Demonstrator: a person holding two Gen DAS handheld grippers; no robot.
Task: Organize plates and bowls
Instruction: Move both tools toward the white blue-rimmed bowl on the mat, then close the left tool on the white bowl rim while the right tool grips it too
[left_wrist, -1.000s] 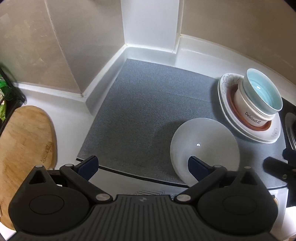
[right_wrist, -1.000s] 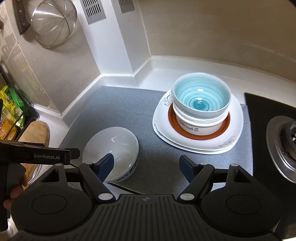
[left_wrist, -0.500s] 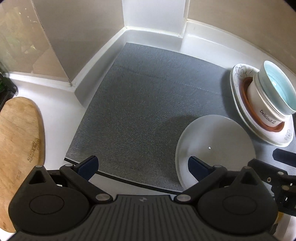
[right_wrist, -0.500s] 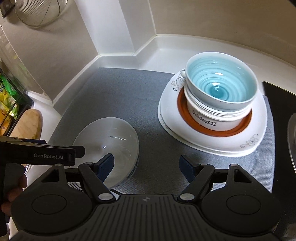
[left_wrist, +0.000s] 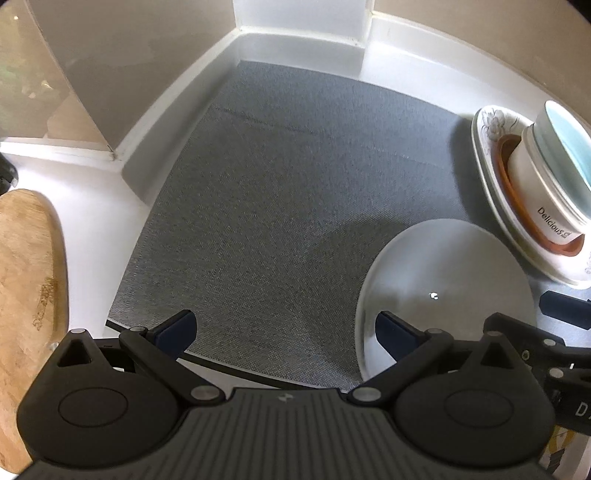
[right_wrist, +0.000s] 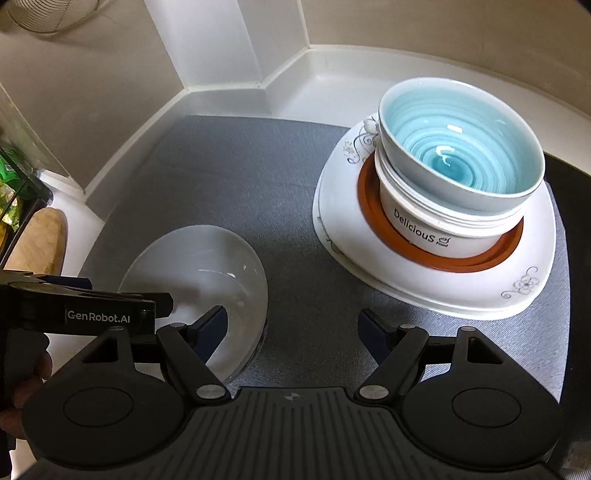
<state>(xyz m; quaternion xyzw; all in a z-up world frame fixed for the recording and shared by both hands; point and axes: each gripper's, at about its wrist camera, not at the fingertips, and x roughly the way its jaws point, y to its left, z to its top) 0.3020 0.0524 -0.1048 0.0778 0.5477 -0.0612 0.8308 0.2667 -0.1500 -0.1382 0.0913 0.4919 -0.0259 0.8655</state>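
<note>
Both grippers, left gripper (left_wrist: 284, 330) and right gripper (right_wrist: 293, 326), wide and empty above glass bowl (right_wrist: 207, 266) on grey mat (left_wrist: 295, 206).

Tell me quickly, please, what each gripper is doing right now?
Left gripper: open, holding nothing, over the grey mat.
Right gripper: open, holding nothing, beside the white plate.

Mat (right_wrist: 295, 206) lies on the surface (left_wrist: 96, 229), in the corner. On the mat: glass bowl (right_wrist: 207, 280) front left, plate stack (right_wrist: 436, 280) right behind it, two bowls (right_wrist: 461, 166) nested on the stack. Cutting board (left_wrist: 26, 273) left of the mat.
</note>
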